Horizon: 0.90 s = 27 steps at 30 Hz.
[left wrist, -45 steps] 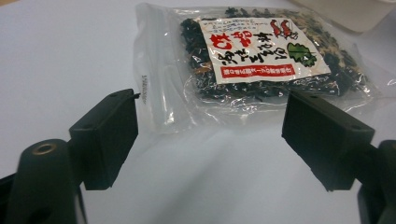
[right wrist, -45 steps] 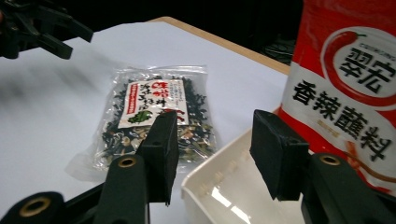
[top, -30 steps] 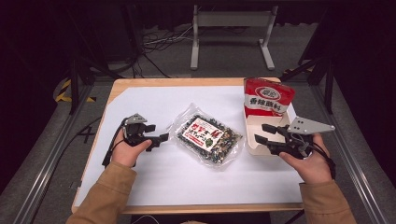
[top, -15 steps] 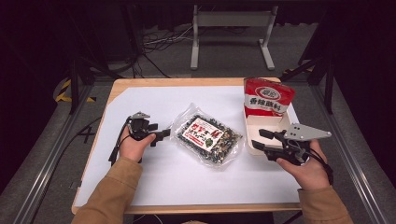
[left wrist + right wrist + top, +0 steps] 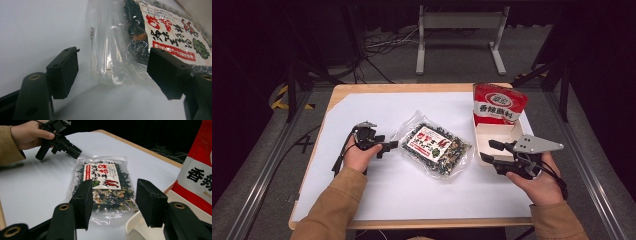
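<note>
The clear packet of dried greens [image 5: 434, 148] lies at the centre of the high view on the white bench [image 5: 362, 107], and our left gripper [image 5: 388, 146] has crept right until its parted fingers [image 5: 62, 72] bracket the packet's sealed end, so a pinch looks close. Our right gripper [image 5: 488, 151] has swung in towards the packet too, fingers [image 5: 83, 200] apart and empty; at right centre, the white tray [image 5: 497, 132] with the red bag [image 5: 498, 102] crowds that approach
</note>
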Each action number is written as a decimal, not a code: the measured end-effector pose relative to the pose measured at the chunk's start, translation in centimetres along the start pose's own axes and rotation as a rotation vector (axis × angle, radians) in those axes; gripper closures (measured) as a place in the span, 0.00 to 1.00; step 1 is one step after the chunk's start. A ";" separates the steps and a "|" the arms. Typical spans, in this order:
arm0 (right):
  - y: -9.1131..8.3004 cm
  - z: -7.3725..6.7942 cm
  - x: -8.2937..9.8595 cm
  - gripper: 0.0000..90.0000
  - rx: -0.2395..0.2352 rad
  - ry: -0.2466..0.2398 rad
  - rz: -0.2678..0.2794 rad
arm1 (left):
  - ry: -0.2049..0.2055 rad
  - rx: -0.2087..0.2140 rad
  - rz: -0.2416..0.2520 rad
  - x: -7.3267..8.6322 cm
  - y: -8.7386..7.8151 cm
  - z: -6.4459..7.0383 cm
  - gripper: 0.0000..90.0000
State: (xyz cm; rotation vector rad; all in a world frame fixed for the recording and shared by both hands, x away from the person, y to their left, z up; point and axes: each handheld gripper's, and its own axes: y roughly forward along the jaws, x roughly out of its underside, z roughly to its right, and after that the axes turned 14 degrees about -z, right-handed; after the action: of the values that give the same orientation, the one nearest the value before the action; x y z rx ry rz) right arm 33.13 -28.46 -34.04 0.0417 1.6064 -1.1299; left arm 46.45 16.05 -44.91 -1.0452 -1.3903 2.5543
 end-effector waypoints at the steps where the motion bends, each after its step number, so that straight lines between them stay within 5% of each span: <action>1: 0.0 0.0 0.0 0.53 0.000 -0.001 0.001 | -0.002 0.003 0.000 0.0 0.1 0.1 0.29; 7: 0.2 0.0 0.0 0.53 -0.003 -0.006 0.004 | 0.001 0.047 -0.024 -0.2 0.7 0.6 0.30; 9: 0.2 0.0 0.0 0.53 -0.003 -0.006 0.003 | 0.018 0.028 -0.032 -0.3 0.9 0.6 0.29; 16: 0.3 0.1 0.1 0.52 -0.003 0.000 0.002 | -0.025 0.065 -0.014 -0.4 1.3 0.7 0.29; 27: 0.5 0.1 0.0 0.52 -0.005 -0.003 -0.002 | -0.003 -0.064 -0.022 -0.7 1.9 2.1 0.51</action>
State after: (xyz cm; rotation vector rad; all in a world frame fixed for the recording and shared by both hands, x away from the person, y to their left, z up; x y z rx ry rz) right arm 33.45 -28.24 -34.40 0.0348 1.6064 -1.1272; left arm 46.29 13.15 -45.20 -1.0287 -1.4852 2.5128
